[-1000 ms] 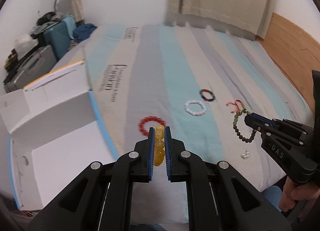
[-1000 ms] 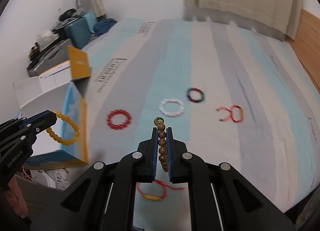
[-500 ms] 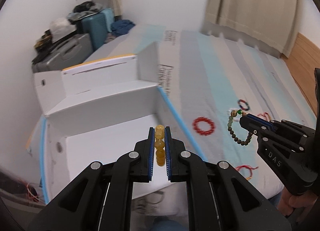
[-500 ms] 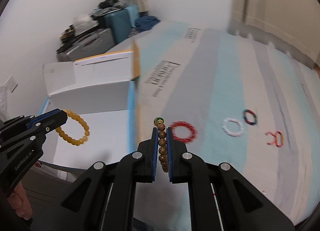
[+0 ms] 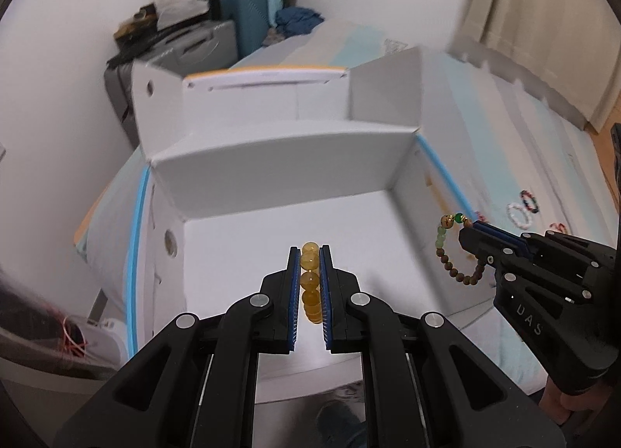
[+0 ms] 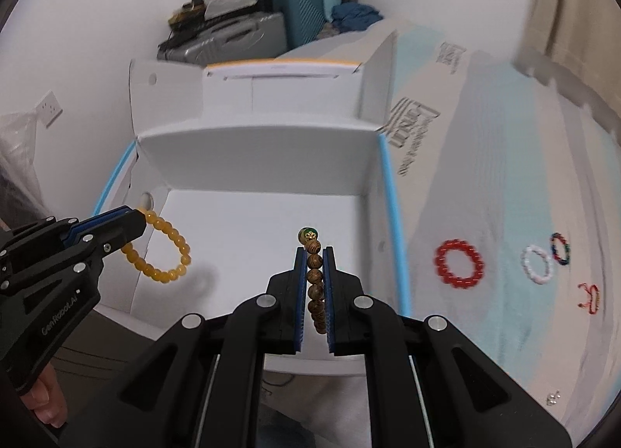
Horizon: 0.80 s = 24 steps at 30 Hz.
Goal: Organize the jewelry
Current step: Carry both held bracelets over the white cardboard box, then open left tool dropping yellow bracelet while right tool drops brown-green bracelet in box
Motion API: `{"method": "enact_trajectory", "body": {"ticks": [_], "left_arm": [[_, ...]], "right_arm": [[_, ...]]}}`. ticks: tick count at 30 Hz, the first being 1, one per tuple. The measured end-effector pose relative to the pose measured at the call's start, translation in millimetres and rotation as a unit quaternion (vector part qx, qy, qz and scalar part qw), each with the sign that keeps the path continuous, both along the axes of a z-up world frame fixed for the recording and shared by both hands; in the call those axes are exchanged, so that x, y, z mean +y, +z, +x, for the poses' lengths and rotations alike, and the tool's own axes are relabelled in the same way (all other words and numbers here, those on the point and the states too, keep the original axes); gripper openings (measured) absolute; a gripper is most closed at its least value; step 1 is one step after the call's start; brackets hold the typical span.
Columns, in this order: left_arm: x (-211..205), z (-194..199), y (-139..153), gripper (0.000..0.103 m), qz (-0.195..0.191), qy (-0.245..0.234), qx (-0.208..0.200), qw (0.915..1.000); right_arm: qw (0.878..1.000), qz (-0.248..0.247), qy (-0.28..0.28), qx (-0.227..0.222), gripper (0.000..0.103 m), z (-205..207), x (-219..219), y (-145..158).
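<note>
My left gripper [image 5: 309, 254] is shut on a yellow bead bracelet [image 5: 310, 285] and holds it above the open white box [image 5: 271, 161]. It shows in the right wrist view [image 6: 163, 254] hanging from the left gripper [image 6: 137, 219]. My right gripper [image 6: 313, 254] is shut on a brown wooden bead bracelet [image 6: 315, 285] with a green bead, also above the box [image 6: 252, 153]. That bracelet hangs [image 5: 454, 258] from the right gripper [image 5: 471, 230] in the left wrist view.
On the striped bed cover lie a red bracelet [image 6: 460, 263], a white bracelet [image 6: 537, 265], a multicoloured bracelet [image 6: 561, 248], a red cord bracelet [image 6: 590, 297] and small earrings [image 6: 553, 397]. Suitcases [image 6: 302, 13] and clutter stand behind the box by the wall.
Both grippers have swung left from over the bed to over the open box, each still holding its bracelet.
</note>
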<state>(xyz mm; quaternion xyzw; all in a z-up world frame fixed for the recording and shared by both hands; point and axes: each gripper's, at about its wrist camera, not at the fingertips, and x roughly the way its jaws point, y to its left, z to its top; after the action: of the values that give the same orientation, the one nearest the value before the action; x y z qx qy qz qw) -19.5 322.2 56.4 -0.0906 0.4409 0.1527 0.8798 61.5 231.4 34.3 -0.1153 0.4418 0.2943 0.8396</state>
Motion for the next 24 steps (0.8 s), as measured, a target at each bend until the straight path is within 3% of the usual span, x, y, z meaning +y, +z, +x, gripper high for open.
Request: {"method": "enact_trajectory", "body": {"ticks": [14, 24], "left_arm": [[45.3, 7.0, -70.4, 0.008, -0.042, 0.034, 0.073, 0.9959], [55.6, 6.9, -87.5, 0.008, -0.045, 0.037, 0.09, 0.9942]], "right_arm": [[0.996, -0.061, 0.01, 0.07, 0.007, 24.0, 39.9, -67.7], [0.993, -0.077, 0.009, 0.089, 0.007, 29.6, 44.6, -89.1]]}}
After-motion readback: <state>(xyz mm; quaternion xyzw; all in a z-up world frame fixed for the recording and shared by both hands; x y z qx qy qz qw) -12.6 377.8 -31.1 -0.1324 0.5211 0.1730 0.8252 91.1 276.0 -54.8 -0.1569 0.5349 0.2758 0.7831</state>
